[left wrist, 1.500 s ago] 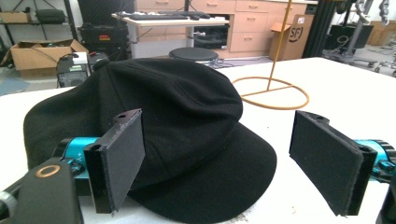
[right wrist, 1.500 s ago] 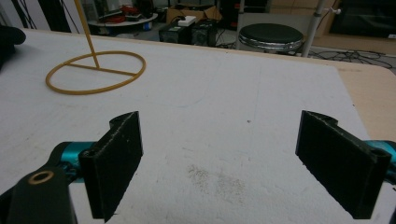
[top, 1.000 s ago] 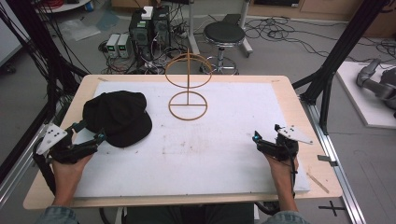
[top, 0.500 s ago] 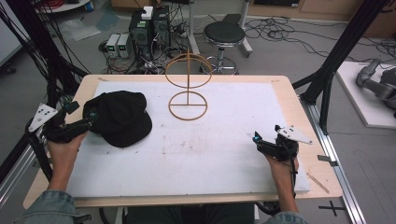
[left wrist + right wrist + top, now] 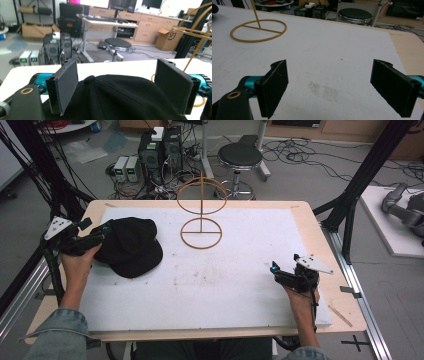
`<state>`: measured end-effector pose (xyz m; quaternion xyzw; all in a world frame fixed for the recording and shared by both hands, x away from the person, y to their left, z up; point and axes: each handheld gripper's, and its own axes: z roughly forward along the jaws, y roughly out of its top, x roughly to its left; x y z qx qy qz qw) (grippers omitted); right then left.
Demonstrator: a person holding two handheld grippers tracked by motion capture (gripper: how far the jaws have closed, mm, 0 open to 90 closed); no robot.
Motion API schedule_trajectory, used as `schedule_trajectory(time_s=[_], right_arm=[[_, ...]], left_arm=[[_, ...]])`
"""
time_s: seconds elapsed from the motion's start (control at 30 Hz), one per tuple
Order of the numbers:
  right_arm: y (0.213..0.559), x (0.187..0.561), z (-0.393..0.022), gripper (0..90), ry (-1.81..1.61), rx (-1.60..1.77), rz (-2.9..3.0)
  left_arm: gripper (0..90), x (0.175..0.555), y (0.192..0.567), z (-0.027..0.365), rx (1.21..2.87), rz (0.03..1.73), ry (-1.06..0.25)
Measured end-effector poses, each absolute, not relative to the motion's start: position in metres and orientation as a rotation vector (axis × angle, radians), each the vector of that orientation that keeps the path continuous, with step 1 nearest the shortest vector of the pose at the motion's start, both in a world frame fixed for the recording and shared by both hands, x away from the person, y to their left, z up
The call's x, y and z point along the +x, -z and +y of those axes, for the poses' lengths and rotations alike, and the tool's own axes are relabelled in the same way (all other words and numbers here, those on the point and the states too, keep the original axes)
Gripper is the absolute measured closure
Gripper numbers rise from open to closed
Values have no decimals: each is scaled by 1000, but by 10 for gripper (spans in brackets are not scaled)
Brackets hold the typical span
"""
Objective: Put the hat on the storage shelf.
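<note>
A black cap (image 5: 131, 248) lies on the left of the white mat (image 5: 240, 270), crown up. My left gripper (image 5: 100, 234) is at the cap's left edge. In the left gripper view the cap (image 5: 125, 100) sits between the two jaws, and the gripper (image 5: 117, 82) is open, its pads apart from the fabric. A wire stand (image 5: 201, 233) with a flat ring base and an upright ring stands behind the mat's middle. My right gripper (image 5: 278, 272) rests low over the mat at the right. It is open (image 5: 329, 75) with bare mat between its jaws, and the stand's base (image 5: 258, 30) lies far off.
The mat lies on a wooden table (image 5: 330, 245) with black frame posts (image 5: 365, 170) at its corners. A stool (image 5: 240, 156), computer boxes (image 5: 160, 147) and cables are on the floor beyond the far edge.
My left gripper has moved away from the person along the cap's left side and now has its jaws around the cap's edge. The right gripper has stayed put.
</note>
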<state>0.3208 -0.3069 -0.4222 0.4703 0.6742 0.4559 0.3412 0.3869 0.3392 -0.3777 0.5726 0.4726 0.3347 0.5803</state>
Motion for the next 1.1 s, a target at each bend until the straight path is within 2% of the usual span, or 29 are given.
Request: schedule_trajectory(time_s=[0.4, 0.8, 1.1], right_arm=[[423, 321, -305, 146, -1179, 1220, 1768], [423, 321, -306, 146, -1166, 1212, 1771], [423, 321, -306, 146, -1164, 1206, 1770]], left_arm=[[185, 418, 387, 335, 1403, 1171, -718], [185, 429, 402, 334, 1476, 1249, -705], [222, 434, 412, 332, 1542, 1294, -687]])
